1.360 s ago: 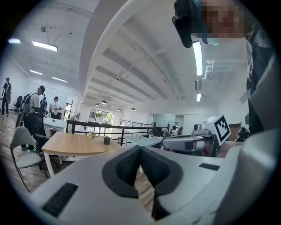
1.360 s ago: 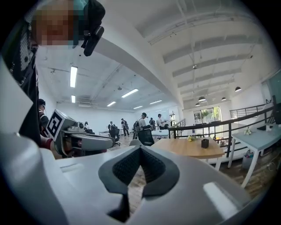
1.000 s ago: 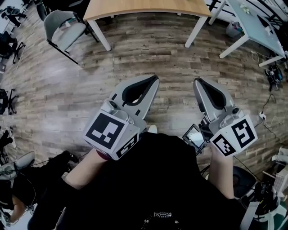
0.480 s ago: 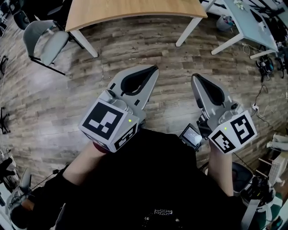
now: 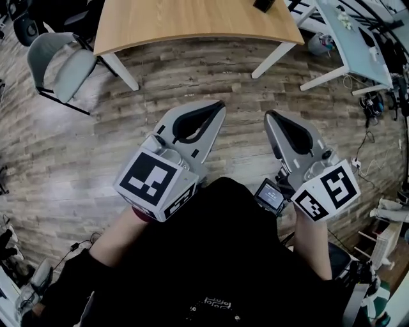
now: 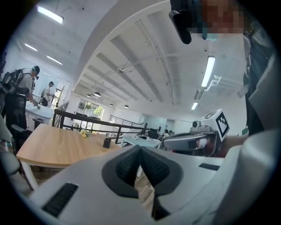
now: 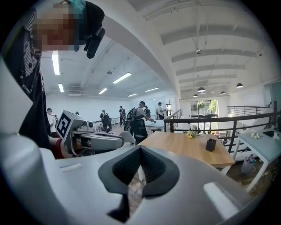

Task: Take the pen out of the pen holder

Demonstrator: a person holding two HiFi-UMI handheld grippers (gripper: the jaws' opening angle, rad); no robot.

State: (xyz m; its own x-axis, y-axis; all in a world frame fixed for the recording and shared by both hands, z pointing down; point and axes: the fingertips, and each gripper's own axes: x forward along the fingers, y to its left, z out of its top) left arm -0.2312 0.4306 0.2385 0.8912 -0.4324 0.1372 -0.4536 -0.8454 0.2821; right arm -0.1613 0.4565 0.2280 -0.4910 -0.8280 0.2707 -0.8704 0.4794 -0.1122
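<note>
A small black pen holder (image 5: pixel 263 5) stands on the far part of a wooden table (image 5: pixel 192 22), at the head view's top edge. It also shows as a dark box (image 6: pixel 106 143) in the left gripper view and as a dark box (image 7: pixel 211 145) in the right gripper view. It is too small to tell whether a pen is in it. My left gripper (image 5: pixel 220 106) and right gripper (image 5: pixel 269 115) hang side by side over the wooden floor, well short of the table. Both are shut, pads together, with nothing between them (image 6: pixel 140 147) (image 7: pixel 139 148).
A grey chair (image 5: pixel 61 64) stands left of the table. A pale table (image 5: pixel 358 38) with clutter and cables stands at the right. Yellow flowers (image 7: pixel 190 134) lie on the wooden table. Several people stand at desks far behind, and a black railing (image 7: pixel 246 118) runs beyond the table.
Both grippers and the head have travelled over the floor toward the wooden table, which now shows more of its top. The jaws stayed shut throughout.
</note>
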